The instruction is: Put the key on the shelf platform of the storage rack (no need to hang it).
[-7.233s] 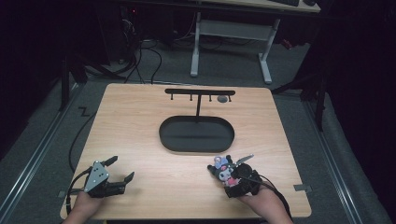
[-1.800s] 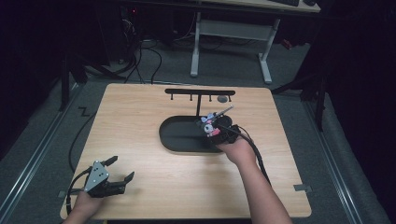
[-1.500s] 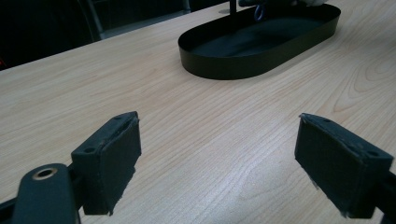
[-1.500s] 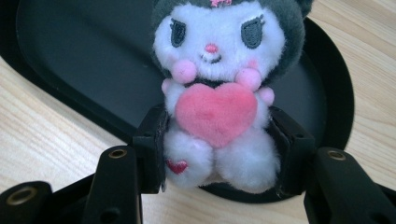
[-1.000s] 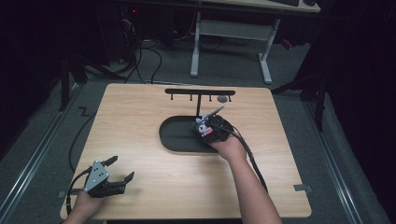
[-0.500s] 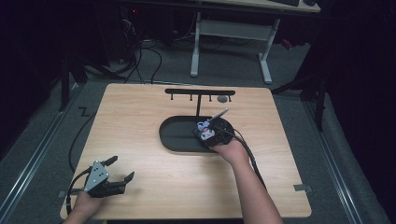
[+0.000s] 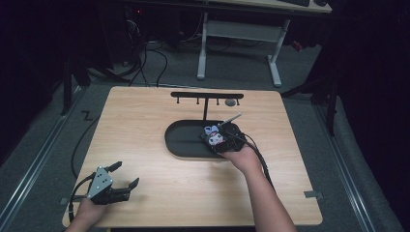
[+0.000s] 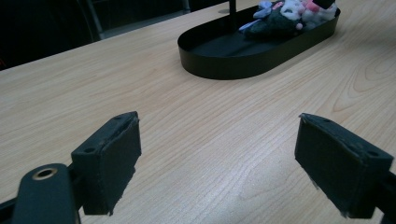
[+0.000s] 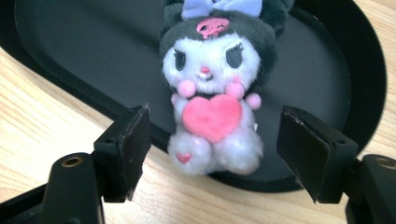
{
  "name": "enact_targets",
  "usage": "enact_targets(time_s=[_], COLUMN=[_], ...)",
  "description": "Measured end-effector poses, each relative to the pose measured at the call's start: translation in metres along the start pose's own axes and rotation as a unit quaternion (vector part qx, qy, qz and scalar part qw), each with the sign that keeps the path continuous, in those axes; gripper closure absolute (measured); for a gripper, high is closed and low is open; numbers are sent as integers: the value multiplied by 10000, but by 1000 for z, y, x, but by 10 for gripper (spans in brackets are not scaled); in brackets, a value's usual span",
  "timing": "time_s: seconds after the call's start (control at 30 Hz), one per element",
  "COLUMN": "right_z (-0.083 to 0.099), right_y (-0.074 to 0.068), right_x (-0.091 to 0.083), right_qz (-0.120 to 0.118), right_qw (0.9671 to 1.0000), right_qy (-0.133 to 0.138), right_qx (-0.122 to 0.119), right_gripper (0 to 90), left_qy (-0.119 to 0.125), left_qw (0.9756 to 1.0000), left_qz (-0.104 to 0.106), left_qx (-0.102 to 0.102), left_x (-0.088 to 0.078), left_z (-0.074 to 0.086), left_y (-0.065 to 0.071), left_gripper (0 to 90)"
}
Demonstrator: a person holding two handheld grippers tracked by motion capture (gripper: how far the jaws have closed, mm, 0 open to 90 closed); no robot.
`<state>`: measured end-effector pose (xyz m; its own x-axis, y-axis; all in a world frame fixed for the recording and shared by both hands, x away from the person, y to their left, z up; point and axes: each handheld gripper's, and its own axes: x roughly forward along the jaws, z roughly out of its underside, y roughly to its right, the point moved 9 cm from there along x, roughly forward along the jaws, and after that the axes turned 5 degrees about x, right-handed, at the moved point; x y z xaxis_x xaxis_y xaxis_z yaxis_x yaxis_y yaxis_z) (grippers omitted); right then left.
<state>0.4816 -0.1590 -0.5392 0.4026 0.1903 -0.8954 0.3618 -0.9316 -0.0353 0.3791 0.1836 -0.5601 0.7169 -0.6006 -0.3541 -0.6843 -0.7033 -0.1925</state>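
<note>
Plush toy [image 9: 212, 93] between right tongs [image 9: 215, 154] (untouched)

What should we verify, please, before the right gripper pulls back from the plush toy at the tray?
1. Right gripper open: ok, jaws stand apart on either side of the plush toy.
2. Pads clear of the toy: ok, gaps on both sides.
3. Toy fully inside the black tray: not ok, its feet overlap the near rim.
4. Toy stable: cannot tell.
5. Left gripper open and away from the tray: ok.
</note>
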Motion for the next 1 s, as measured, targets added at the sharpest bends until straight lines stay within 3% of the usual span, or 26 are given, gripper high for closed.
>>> enact_targets(time_s=[0.57, 0.8, 1.0], right_z=[26, 51, 77], right_y=[-3, -9, -8], right_x=[-23, -24, -19], right_qz=[25, 21, -55], right_qw=[9990, 9971, 9942], right_qy=[441, 730, 1074], right_qx=[-118, -213, -88], right_gripper=[245, 240, 240], left_qy=[-13, -17, -25], left_qw=[10000, 10000, 10000], left_qz=[0, -13, -29], left_qx=[10, 10, 5], left_x=[1, 1, 1], left_z=[0, 0, 0], left_y=[0, 0, 0], left_gripper=[154, 154, 154])
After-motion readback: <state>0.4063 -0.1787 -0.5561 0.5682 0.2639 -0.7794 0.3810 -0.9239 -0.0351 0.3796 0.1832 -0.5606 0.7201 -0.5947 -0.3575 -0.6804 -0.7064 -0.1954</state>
